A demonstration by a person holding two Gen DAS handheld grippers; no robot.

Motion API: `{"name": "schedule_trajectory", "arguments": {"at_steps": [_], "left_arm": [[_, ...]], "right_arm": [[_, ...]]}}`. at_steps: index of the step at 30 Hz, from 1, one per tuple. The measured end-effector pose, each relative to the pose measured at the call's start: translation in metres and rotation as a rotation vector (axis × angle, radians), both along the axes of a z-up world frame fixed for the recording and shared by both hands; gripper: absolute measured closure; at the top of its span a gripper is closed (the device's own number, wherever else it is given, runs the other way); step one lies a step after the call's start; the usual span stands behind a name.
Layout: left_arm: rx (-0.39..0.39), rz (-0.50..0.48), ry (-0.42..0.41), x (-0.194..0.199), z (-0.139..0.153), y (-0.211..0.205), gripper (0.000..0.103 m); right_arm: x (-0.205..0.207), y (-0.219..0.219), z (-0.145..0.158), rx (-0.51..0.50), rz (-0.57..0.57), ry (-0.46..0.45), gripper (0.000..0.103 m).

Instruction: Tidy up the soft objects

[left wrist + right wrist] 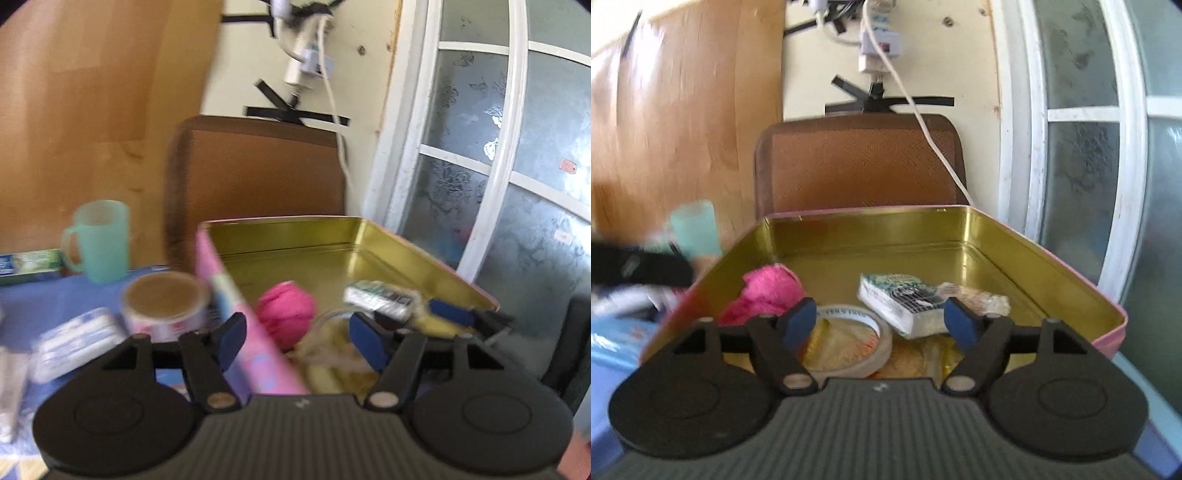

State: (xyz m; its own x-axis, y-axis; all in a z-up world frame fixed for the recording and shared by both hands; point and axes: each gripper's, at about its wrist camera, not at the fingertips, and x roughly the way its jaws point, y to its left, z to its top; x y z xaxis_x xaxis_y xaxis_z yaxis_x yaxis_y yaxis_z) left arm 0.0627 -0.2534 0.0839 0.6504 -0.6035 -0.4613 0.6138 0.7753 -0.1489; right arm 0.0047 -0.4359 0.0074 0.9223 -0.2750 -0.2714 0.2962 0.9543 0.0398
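An open tin (1071,280) with a gold inside and pink walls (406,254) stands on the table. In it lie a pink soft cloth ball (768,291) (286,312), a tissue pack (905,299) (380,297), a tape ring (849,343) and a clear-wrapped item (979,299). My right gripper (881,323) hangs open over the tin's near part, above the tape ring, with nothing between its pads. My left gripper (299,341) is open over the tin's left wall, just short of the pink ball and gripping nothing. A blue right fingertip (450,312) shows beside the tissue pack.
On the blue cloth left of the tin stand a brown tape roll (166,306), a white-blue packet (77,338), a green cup (98,240) and a toothpaste box (29,266). A brown chair back (860,162) rises behind the tin, a glazed door (1082,147) to its right.
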Motion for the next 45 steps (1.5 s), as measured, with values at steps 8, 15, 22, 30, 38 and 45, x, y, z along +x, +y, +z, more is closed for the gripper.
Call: {"name": "schedule_trajectory", "arguments": {"at_steps": [8, 15, 22, 30, 38, 45], "left_arm": [[0.040, 0.113, 0.021, -0.017, -0.027, 0.089, 0.037], [0.081, 0.316, 0.076, -0.011, -0.053, 0.163, 0.037], [-0.069, 0.418, 0.143, 0.001, -0.062, 0.212, 0.036], [-0.230, 0.444, 0.121, -0.007, -0.061, 0.236, 0.030], [-0.313, 0.457, 0.100, -0.009, -0.059, 0.247, 0.030], [-0.319, 0.458, 0.093, -0.010, -0.060, 0.249, 0.030]], "right_arm": [[-0.021, 0.017, 0.001, 0.034, 0.039, -0.066, 0.075], [-0.024, 0.059, 0.024, 0.058, 0.197, -0.106, 0.084], [0.033, 0.142, 0.029, 0.047, 0.511, 0.067, 0.077], [0.134, 0.213, 0.017, -0.104, 0.588, 0.291, 0.049], [0.147, 0.261, 0.002, -0.404, 0.684, 0.372, 0.055], [0.145, 0.267, -0.008, -0.607, 0.632, 0.314, 0.101]]}}
